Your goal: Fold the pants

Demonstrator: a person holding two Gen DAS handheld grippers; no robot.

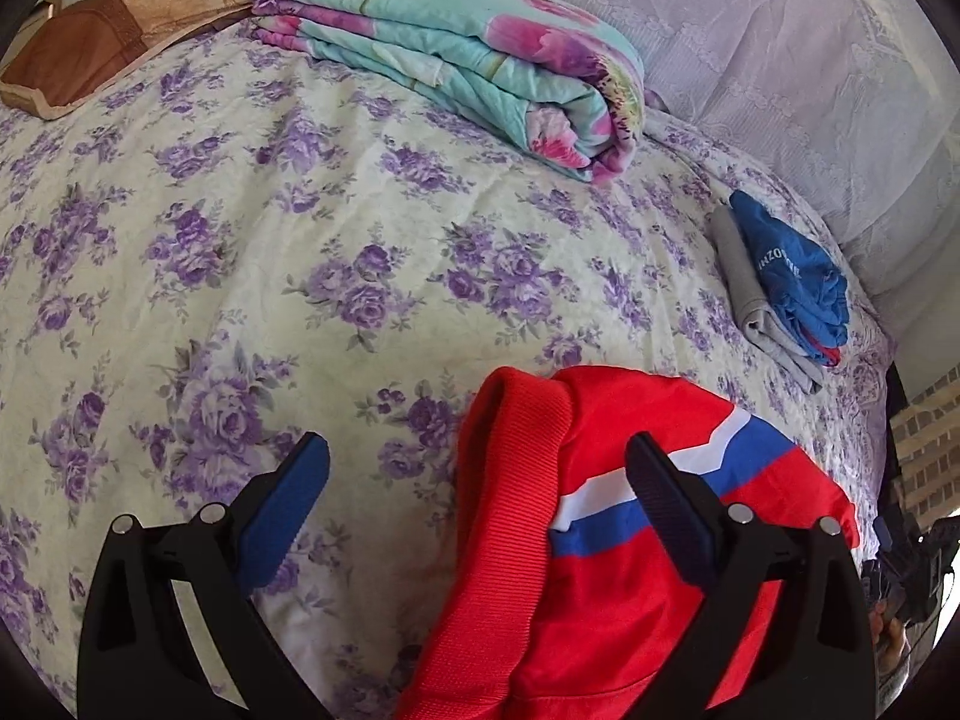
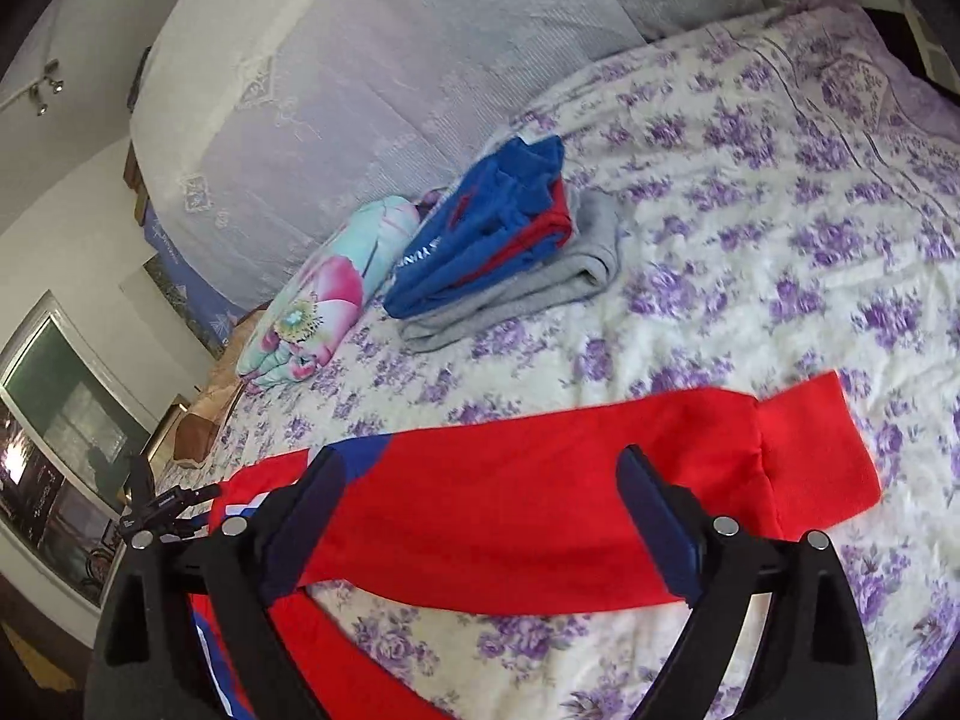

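Floral-sheeted bed bears red pants under left gripper, folded quilt and clothes stack beyond

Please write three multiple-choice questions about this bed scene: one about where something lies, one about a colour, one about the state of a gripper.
1. Where does the blue folded garment lie?
A. On the grey folded garment
B. On the brown pillow
C. Under the red pants

2. What colour is the stripe pair on the red pants?
A. Green and yellow
B. White and blue
C. Black and grey

3. How is the right gripper?
A. Shut on the pants
B. Out of view
C. Open above a pant leg

Answers:
1 A, the blue piece rests on top of the grey one.
2 B, white and blue bands cross the red cloth.
3 C, its fingers stand wide apart, with the red leg between them.
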